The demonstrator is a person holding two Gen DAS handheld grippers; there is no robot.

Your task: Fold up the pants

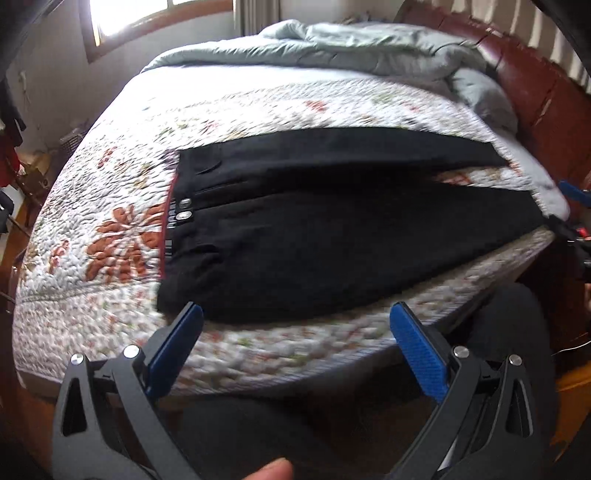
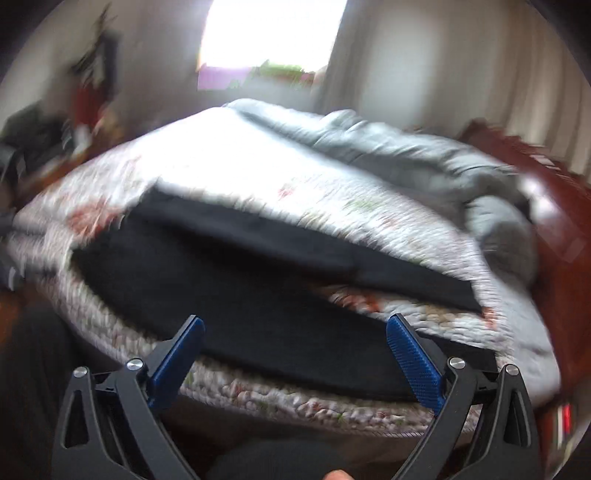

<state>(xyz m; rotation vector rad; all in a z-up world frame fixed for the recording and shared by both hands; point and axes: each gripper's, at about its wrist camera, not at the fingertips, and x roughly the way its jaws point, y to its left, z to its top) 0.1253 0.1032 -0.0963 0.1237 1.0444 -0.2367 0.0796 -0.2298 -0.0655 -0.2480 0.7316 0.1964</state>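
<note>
One pair of black cloth pants (image 1: pixel 314 236) lies spread across one bed covered by a single white quilted bedspread with rust-red floral print (image 1: pixel 110 236). Two legs of the garment run side by side, and two round silver snap buttons (image 1: pixel 183 209) sit at its waistband. One rumpled pale grey-green comforter (image 1: pixel 369 48) is heaped at the far side, against one dark red-brown padded headboard (image 1: pixel 535 92). One bright window (image 1: pixel 147 18) shows behind. Two handheld black grippers appear, the left gripper (image 1: pixel 295 317) and the right gripper (image 2: pixel 295 328), each with two blue-padded fingers (image 1: pixel 177 347), four in all.
</note>
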